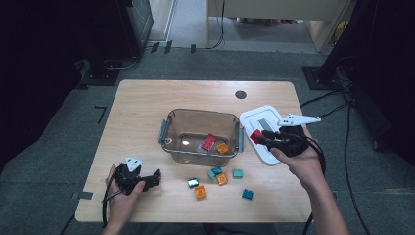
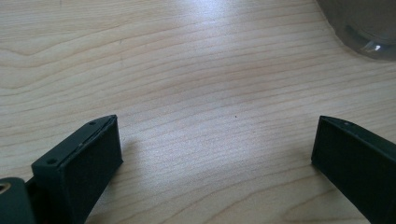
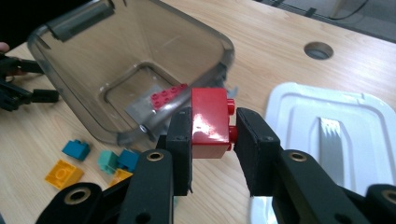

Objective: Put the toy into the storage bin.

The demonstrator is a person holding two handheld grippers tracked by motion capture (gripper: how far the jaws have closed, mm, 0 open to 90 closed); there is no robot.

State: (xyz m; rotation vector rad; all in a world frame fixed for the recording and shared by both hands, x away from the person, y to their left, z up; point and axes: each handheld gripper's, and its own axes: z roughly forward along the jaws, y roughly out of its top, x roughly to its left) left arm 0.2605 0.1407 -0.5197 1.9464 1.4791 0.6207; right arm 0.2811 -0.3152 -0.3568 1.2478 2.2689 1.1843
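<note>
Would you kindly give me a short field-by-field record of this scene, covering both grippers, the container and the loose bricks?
right gripper: shut on a red plastic building brick, held up beside the container
left gripper: open, nothing between its jaws, low over the light wooden table
container: clear smoky plastic box with grey side latches, holding one red brick and one orange brick
lid: white plastic lid, flat on the table beside the box
loose bricks: orange and teal ones, in front of the box

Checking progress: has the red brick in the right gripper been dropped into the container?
No, the right gripper clamps the red brick outside the container.
</note>
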